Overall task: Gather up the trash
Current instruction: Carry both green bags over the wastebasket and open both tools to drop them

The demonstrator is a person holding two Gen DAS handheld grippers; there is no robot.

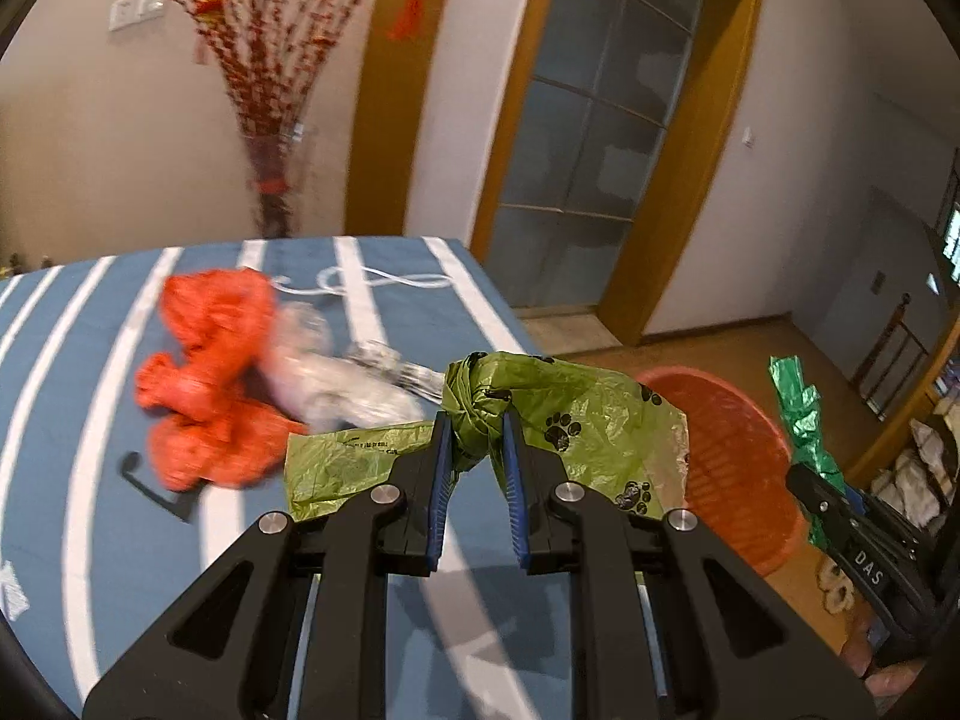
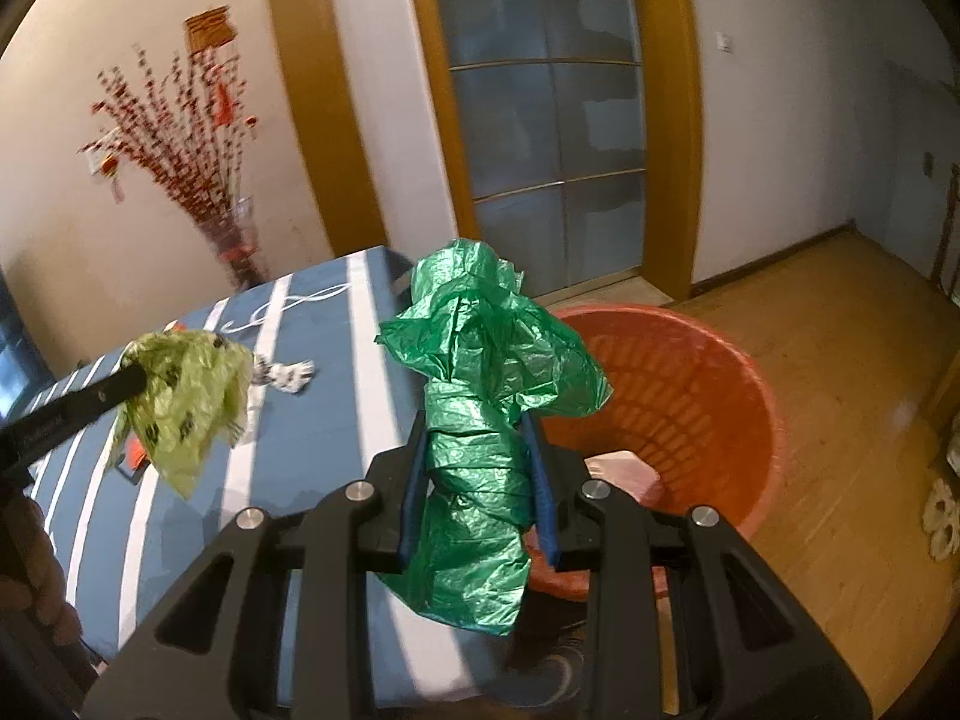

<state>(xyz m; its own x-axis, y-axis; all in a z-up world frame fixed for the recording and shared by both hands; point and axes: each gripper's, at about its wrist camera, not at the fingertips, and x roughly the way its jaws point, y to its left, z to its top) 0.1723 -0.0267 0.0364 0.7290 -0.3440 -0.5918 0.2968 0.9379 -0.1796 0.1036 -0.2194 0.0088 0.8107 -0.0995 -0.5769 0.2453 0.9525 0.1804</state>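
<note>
My left gripper (image 1: 477,420) is shut on the knot of a light green paw-print bag (image 1: 576,414), held above the blue striped table (image 1: 72,396) near its right edge. That bag (image 2: 186,396) also shows at the left of the right wrist view. My right gripper (image 2: 480,426) is shut on a dark green plastic bag (image 2: 480,360), just left of the orange basket (image 2: 690,396) on the floor. The same dark green bag (image 1: 801,414) and the basket (image 1: 738,462) show on the right in the left wrist view. An orange bag (image 1: 204,378) and a crumpled clear wrapper (image 1: 336,378) lie on the table.
A white cord (image 1: 366,282) lies at the table's far end. A glass vase of red branches (image 1: 273,174) stands against the wall behind it. A glazed door with a wooden frame (image 2: 540,114) faces the basket. Wooden floor (image 2: 840,360) spreads to the right. Something pale (image 2: 618,468) lies inside the basket.
</note>
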